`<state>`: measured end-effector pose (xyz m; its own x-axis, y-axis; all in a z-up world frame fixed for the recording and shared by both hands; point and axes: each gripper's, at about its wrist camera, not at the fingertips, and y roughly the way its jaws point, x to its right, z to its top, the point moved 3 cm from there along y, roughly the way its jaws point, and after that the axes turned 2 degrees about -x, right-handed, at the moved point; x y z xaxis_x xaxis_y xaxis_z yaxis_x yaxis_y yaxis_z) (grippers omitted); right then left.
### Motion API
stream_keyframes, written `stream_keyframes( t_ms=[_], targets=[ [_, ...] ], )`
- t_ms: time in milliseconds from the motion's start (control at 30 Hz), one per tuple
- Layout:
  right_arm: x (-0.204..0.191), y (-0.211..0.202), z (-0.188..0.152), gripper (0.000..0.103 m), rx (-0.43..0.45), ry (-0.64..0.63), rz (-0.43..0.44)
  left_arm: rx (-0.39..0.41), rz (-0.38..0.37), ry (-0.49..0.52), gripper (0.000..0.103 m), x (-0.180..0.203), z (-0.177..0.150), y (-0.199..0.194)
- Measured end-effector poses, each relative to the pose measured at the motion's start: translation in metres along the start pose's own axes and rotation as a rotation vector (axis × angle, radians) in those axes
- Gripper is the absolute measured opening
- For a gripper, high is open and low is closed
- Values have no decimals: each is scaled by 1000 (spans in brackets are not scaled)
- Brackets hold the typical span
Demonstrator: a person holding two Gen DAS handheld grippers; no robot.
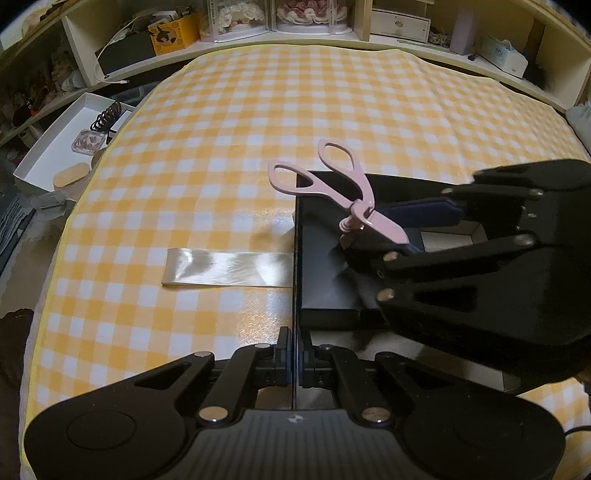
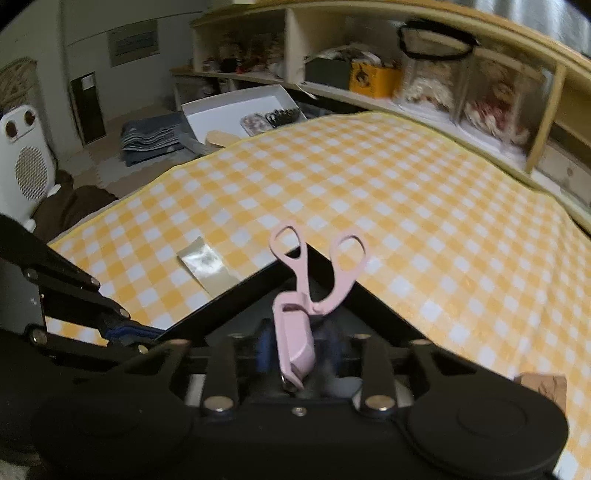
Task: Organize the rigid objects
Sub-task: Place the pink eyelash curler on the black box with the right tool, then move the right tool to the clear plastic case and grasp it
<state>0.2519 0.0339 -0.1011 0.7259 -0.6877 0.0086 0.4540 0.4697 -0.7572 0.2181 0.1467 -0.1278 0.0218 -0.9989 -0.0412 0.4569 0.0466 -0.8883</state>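
A pair of pink scissors (image 1: 332, 192) is held by its covered blade end in my right gripper (image 1: 402, 236), handles up and away. It also shows in the right wrist view (image 2: 295, 314), where my right gripper (image 2: 295, 354) is shut on it. The scissors hang over a black box (image 1: 325, 273) lying on the yellow checked cloth. My left gripper (image 1: 294, 362) is shut on the thin upright edge of the black box's wall at its near left corner. It shows at the left of the right wrist view (image 2: 125, 326).
A clear plastic strip (image 1: 225, 267) lies on the yellow checked cloth (image 1: 221, 147) left of the box. A white tray (image 1: 62, 147) with small items sits off the far left edge. Shelves with boxes and jars (image 1: 280, 18) run along the back. A white heater (image 2: 26, 166) stands left.
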Motion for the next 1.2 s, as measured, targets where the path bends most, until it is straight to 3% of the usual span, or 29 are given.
stream_keyframes(
  t_ms=[333, 400, 467, 633, 767, 900, 1200],
  targets=[
    [12, -30, -7, 44, -15, 85, 45, -6, 7, -2, 3, 3, 1, 2],
    [14, -39, -9, 50, -13, 94, 50, -8, 8, -2, 3, 3, 1, 3],
    [17, -50, -11, 70, 1, 102, 52, -8, 6, 1, 3, 3, 2, 3],
    [25, -80, -15, 80, 28, 114, 39, -9, 10, 4, 3, 4, 3, 3],
    [35, -109, -19, 96, 84, 155, 35, -9, 10, 1, 3, 4, 3, 3],
    [54, -135, -24, 103, 139, 212, -19, -8, 12, 5, 3, 3, 3, 3],
    [131, -167, -61, 103, 188, 471, -189, -8, 15, 7, 3, 2, 2, 3]
  ],
)
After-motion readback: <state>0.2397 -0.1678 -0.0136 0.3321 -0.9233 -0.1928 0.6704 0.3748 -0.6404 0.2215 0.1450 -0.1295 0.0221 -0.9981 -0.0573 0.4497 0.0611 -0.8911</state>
